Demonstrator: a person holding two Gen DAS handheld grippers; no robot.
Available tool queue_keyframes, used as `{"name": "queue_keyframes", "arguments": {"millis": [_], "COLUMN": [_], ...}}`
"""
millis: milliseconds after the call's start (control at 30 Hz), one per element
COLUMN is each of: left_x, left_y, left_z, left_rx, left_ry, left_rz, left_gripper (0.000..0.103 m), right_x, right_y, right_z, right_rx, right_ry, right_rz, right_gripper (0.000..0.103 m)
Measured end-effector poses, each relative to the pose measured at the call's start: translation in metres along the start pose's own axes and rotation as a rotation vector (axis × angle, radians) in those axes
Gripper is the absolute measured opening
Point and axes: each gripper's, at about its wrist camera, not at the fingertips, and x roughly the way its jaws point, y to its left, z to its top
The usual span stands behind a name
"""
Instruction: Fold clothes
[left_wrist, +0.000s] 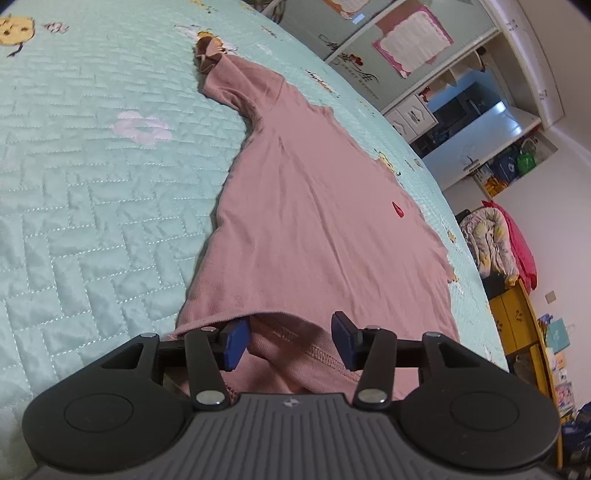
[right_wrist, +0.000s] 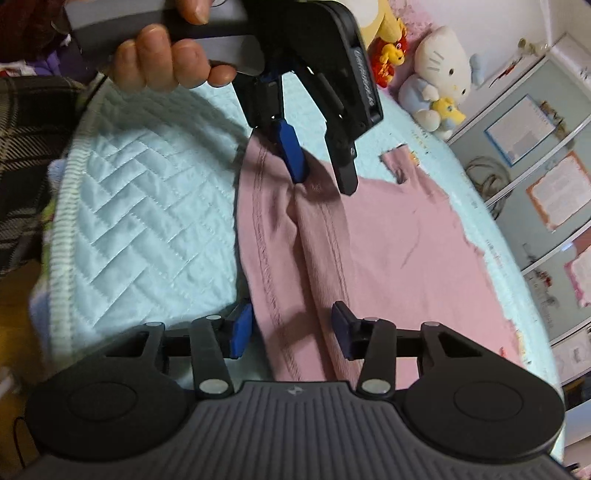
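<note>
A: Counting the clothes first: how many lie on the bed (left_wrist: 92, 192)?

B: One. A single pink garment (left_wrist: 314, 229) is spread on the mint quilted bedspread, one short sleeve (left_wrist: 236, 85) reaching toward the far side. A small red mark (left_wrist: 399, 209) sits on its front.

A: And the tongs?

B: Two pairs. The left tongs (left_wrist: 291, 341) sit at the garment's stitched hem (left_wrist: 317, 356), blue pads spread, with a loose fold of hem cloth rising between them. The pads do not press on it as far as I can see.

A: The right ones?

B: The right tongs (right_wrist: 293, 330) are also spread, over a ridge of pink cloth that runs between their two pads. The left-hand pad is at the garment's edge, beside the bedspread; neither pad pinches the cloth.

A: Can the right camera see the other pair?

B: Yes. The left tongs (right_wrist: 321, 177) come down from the top of that view, held by one hand (right_wrist: 173, 62), tips apart and at a bunched bit of the hem. A plaid sleeve (right_wrist: 26, 155) shows at the left edge.

A: Anything else to count?

B: In the right view, one white cat plush (right_wrist: 439, 74) at the far side of the bed, with a small yellow toy in front of it and red-and-yellow toys beside it; their number I cannot tell. In the left view, one yellow cabinet (left_wrist: 517, 317) against the wall, with a heap of bedding on top.
</note>
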Motion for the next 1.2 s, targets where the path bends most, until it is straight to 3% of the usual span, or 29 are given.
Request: {"name": "queue_keyframes", "arguments": {"millis": [133, 200, 367, 567, 667, 833, 967, 1033, 1067, 1100, 1133, 1200], "left_x": [-0.008, -0.014, -0.043, -0.076, -0.074, -0.059, -0.052, -0.05, -0.049, -0.049, -0.047, -0.049], "left_y": [-0.003, -0.006, -0.01, -0.006, -0.003, 0.004, 0.004, 0.004, 0.003, 0.002, 0.001, 0.004], "left_z": [-0.004, -0.008, -0.022, -0.062, -0.077, -0.074, -0.073, -0.073, -0.073, -0.072, -0.071, -0.069], "left_rx": [0.024, 0.061, 0.077, -0.03, -0.061, -0.096, -0.07, -0.053, -0.036, -0.019, 0.0, 0.009], "left_ry": [-0.006, -0.01, -0.061, -0.14, -0.143, -0.179, -0.218, -0.23, -0.227, -0.224, -0.206, -0.179], "left_rz": [0.016, 0.03, 0.044, 0.109, 0.136, 0.177, 0.189, 0.199, 0.211, 0.223, 0.233, 0.234], "left_gripper": [0.053, 0.053, 0.057, 0.058, 0.058, 0.058, 0.058, 0.052, 0.04, 0.014, 0.003, 0.0], "right_x": [-0.002, -0.002, -0.006, -0.007, -0.004, 0.004, 0.007, 0.008, 0.008, 0.007, 0.007, 0.006], "right_y": [0.024, 0.03, 0.016, -0.012, -0.023, -0.04, -0.046, -0.046, -0.044, -0.043, -0.041, -0.038], "right_z": [-0.003, -0.005, -0.007, -0.012, -0.017, -0.025, -0.031, -0.032, -0.031, -0.03, -0.028, -0.025], "right_rx": [-0.092, -0.096, 0.035, 0.207, 0.266, 0.367, 0.417, 0.412, 0.397, 0.381, 0.361, 0.321], "right_ry": [-0.024, -0.029, -0.045, -0.062, -0.071, -0.088, -0.1, -0.105, -0.104, -0.104, -0.102, -0.099], "right_rz": [-0.066, -0.069, -0.003, 0.127, 0.174, 0.241, 0.27, 0.27, 0.264, 0.258, 0.249, 0.23], "right_gripper": [0.023, 0.001, 0.0, 0.0, 0.0, 0.0, 0.0, 0.0, 0.0, 0.0, 0.0, 0.0]}}
